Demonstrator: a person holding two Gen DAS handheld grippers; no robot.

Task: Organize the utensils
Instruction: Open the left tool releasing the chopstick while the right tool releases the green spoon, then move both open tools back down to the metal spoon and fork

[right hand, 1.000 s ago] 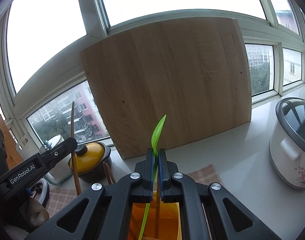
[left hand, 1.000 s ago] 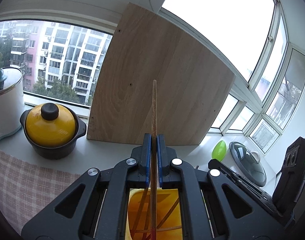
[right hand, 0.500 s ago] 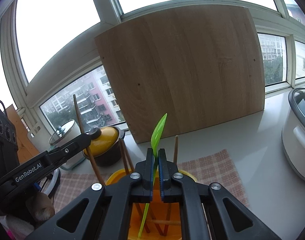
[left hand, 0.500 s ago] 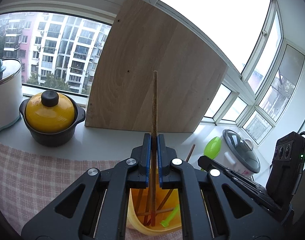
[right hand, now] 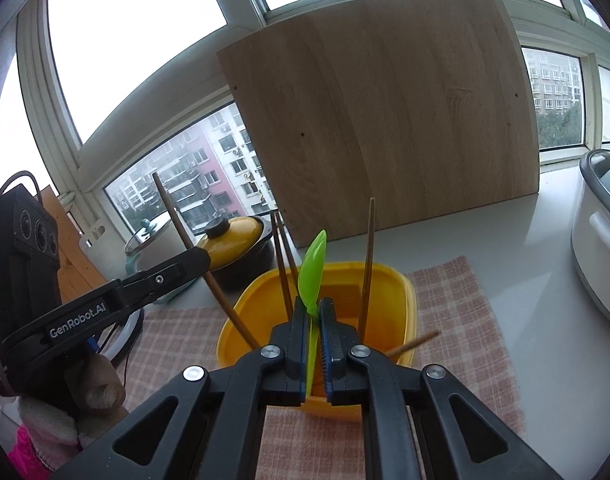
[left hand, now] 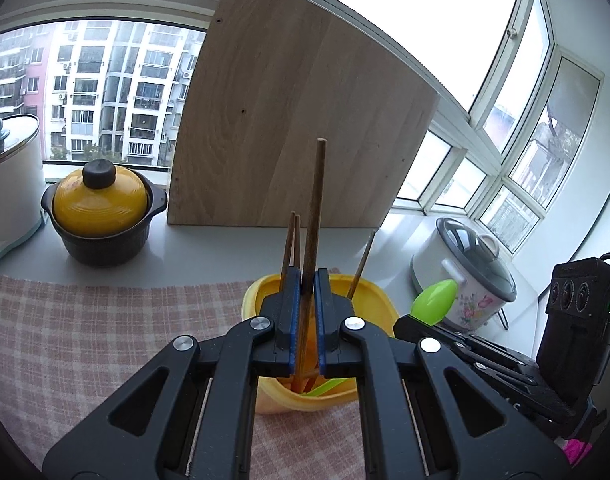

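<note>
Yellow plastic tub (right hand: 401, 292) sits at frame centre; left gripper (left hand: 308, 280) and right gripper (right hand: 313, 308) have just been opening, jaws narrowly parted around a brown wooden chopstick (left hand: 316, 200) and green plastic spoon (right hand: 312, 268).

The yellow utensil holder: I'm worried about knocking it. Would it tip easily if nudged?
Probably somewhat. The yellow utensil holder looks like light plastic, and tall chopsticks lean on its rim, raising its load. Its broad body on the checked cloth should help resist sliding.

We read one marking only: "GenRobot.AI" in white letters along the black side of the left gripper (right hand: 193, 258), seen from the right wrist view. We find no other legible text.
</note>
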